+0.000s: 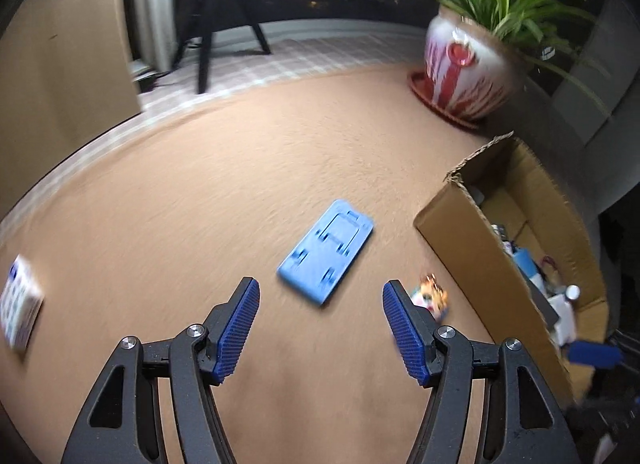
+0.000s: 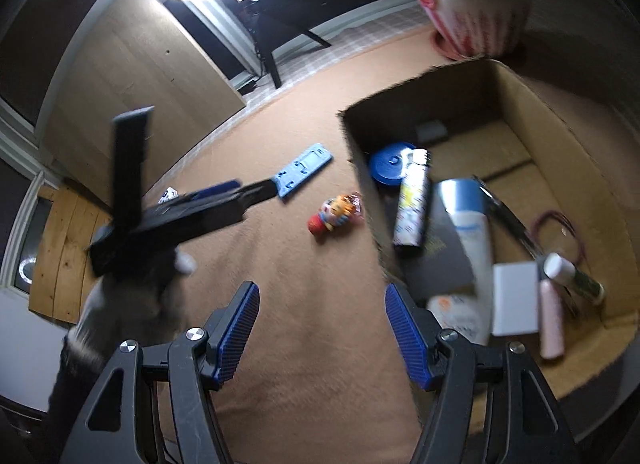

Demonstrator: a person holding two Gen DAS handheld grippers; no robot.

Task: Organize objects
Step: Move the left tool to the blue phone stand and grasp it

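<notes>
The left claw (image 1: 320, 328) hangs over a tan, short-napped carpet (image 1: 200, 204), its ribbed blue rubber pads (image 1: 240, 328) spread wide with nothing between them. Just ahead lies a flat, light-blue plastic rectangular plate with moulded slots (image 1: 326, 251), resting flat on the pile. Beside the right pad sits a small, colourful toy figure in crinkly clear wrap (image 1: 432, 296), close to the wall of an open brown corrugated cardboard box (image 1: 460, 240). At the far left edge lies a small white printed carton (image 1: 18, 308), blurred.

The right claw (image 2: 322, 328) is released too, black angular arms ending in the same ridged blue pads, empty, poised near the box's edge. Inside the box: a round blue lid (image 2: 390, 164), a white patterned cylindrical can (image 2: 412, 200), a white-and-blue squeeze tube (image 2: 472, 224), a white square card (image 2: 514, 298) and a slim pale-pink tube (image 2: 552, 320). Behind stands a glossy red-and-white ceramic plant pot (image 1: 464, 64).
</notes>
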